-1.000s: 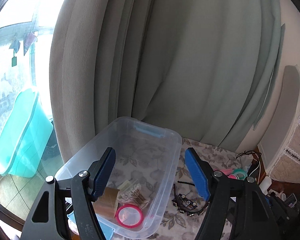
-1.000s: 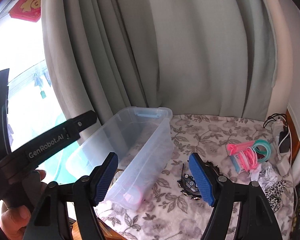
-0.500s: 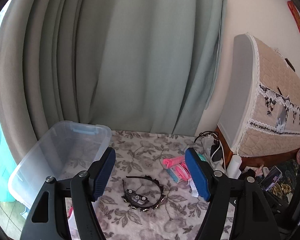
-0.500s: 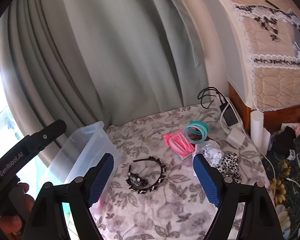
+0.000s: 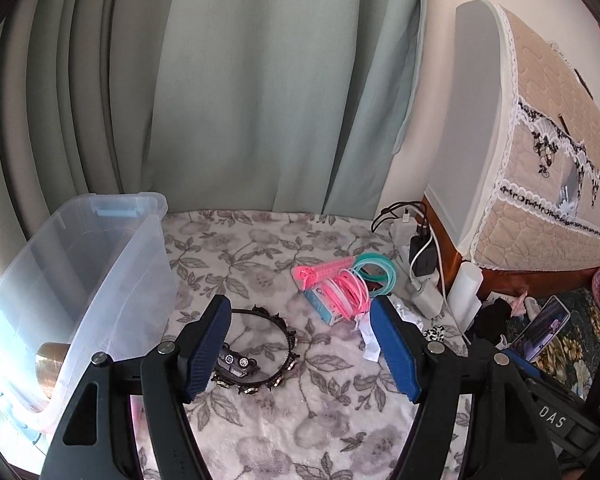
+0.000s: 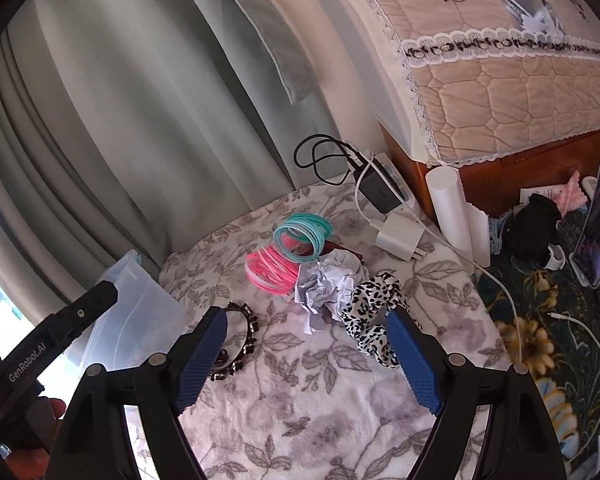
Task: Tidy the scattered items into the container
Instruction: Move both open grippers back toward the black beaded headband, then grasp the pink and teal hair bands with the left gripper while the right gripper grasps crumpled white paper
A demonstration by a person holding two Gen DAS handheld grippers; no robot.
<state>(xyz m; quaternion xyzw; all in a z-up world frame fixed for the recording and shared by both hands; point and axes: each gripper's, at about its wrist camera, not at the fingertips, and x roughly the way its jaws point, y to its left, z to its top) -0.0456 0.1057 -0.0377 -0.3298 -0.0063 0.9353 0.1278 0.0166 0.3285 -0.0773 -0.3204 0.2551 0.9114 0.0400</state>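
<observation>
Room: grey-green curtains (image 5: 228,80) hang at the far side, and a quilted cover with lace (image 6: 500,60) is on the right.
Counter: the counter (image 5: 300,420) has a soft cloth with grey flowers on it.
Container: a clear plastic box (image 5: 80,272) stands at the left edge of the counter.
Headband: a black headband with studs (image 5: 260,348) lies just right of the box, near the left claw.
Rings: pink rings (image 6: 270,268) and teal rings (image 6: 304,236) lie touching, farther back on the right.
Paper: a crumpled paper (image 6: 328,284) sits just beside the pink rings.
Spotted cloth: a black and white spotted cloth (image 6: 374,316) touches the paper.
Left claw: the left claw (image 5: 300,350) is wide apart and holds nothing.
Right claw: the right claw (image 6: 306,360) is wide apart and holds nothing, above the counter.
</observation>
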